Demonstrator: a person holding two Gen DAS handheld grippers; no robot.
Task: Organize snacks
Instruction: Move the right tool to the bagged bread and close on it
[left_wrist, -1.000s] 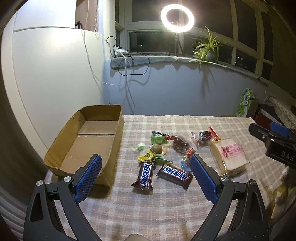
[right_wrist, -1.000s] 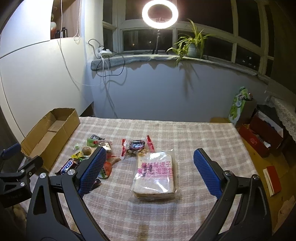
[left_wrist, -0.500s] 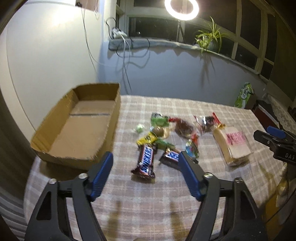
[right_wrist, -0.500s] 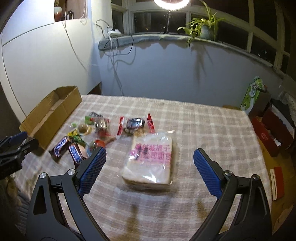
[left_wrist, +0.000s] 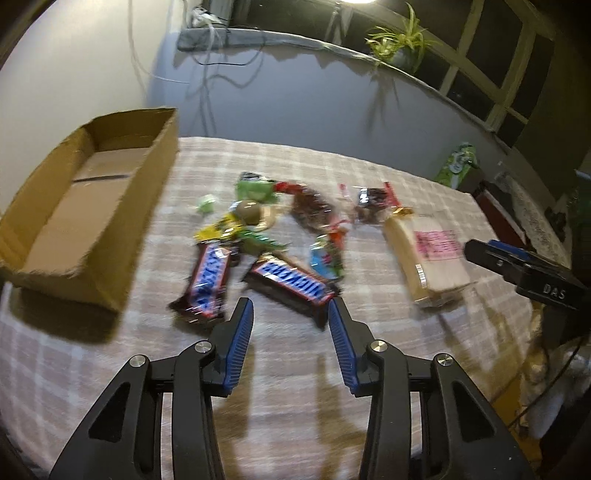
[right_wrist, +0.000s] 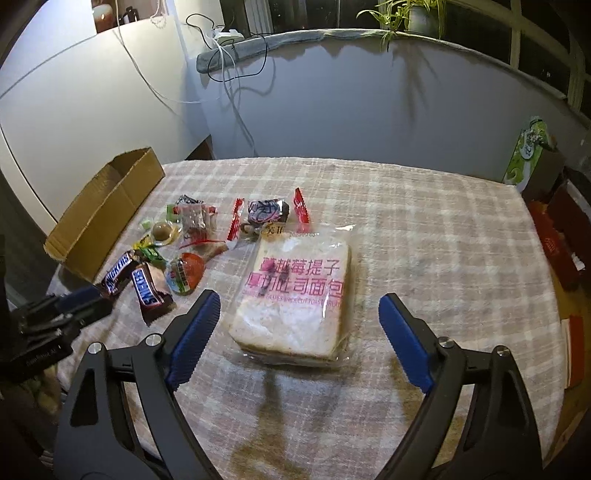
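Two Snickers bars lie on the checked tablecloth: one (left_wrist: 208, 278) to the left, one (left_wrist: 293, 282) just ahead of my left gripper (left_wrist: 291, 310). That gripper is open and empty, its jaws narrowed around the near end of the right bar. Small candies (left_wrist: 255, 212) lie in a pile behind the bars. A bagged toast loaf (right_wrist: 295, 295) lies between the jaws of my right gripper (right_wrist: 299, 306), which is wide open and empty just short of it. An empty cardboard box (left_wrist: 85, 218) stands at the left; it also shows in the right wrist view (right_wrist: 103, 214).
A green snack bag (right_wrist: 526, 155) stands past the table's far right corner. Red boxes (right_wrist: 557, 236) sit beyond the right edge. Wall and window sill with cables and a plant (left_wrist: 400, 40) lie behind the table.
Both grippers have dropped and moved forward toward the table. My left gripper's jaws have narrowed and now frame the right Snickers bar. My right gripper stays wide open, closer to the loaf.
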